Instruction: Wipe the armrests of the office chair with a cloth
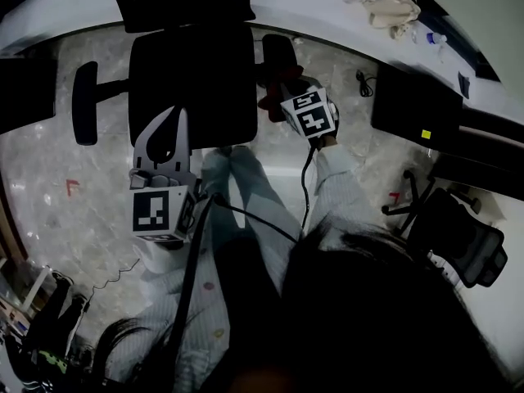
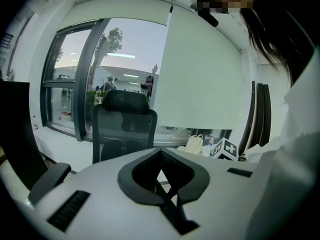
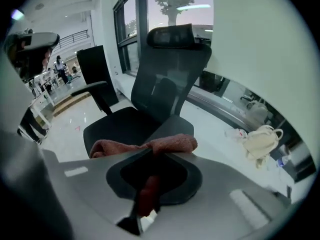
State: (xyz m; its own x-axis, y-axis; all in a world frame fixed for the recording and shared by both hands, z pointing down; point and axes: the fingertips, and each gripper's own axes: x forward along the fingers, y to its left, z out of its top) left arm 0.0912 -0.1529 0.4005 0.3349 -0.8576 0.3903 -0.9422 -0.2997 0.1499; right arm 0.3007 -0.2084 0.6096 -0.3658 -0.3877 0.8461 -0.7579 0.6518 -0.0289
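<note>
The black office chair (image 1: pixel 192 80) stands ahead of me, one armrest (image 1: pixel 84 103) on the left and the other (image 1: pixel 277 56) on the right. My right gripper (image 1: pixel 274 97) is shut on a reddish-brown cloth (image 1: pixel 268 105) at the right armrest. In the right gripper view the cloth (image 3: pixel 150 145) lies bunched across the jaw tips of that gripper (image 3: pixel 150 153), over the grey armrest pad (image 3: pixel 167 128). My left gripper (image 1: pixel 174 113) hovers at the seat's front edge, shut and empty. In its own view the left gripper (image 2: pixel 161 151) faces the chair back (image 2: pixel 124 121).
A dark desk with a black monitor (image 1: pixel 413 101) stands to the right, and a second office chair (image 1: pixel 458 236) at the lower right. A beige bag (image 1: pixel 393 8) lies on the windowsill. Another dark screen (image 1: pixel 24 92) is at the left. Gripper cables hang by the person's legs.
</note>
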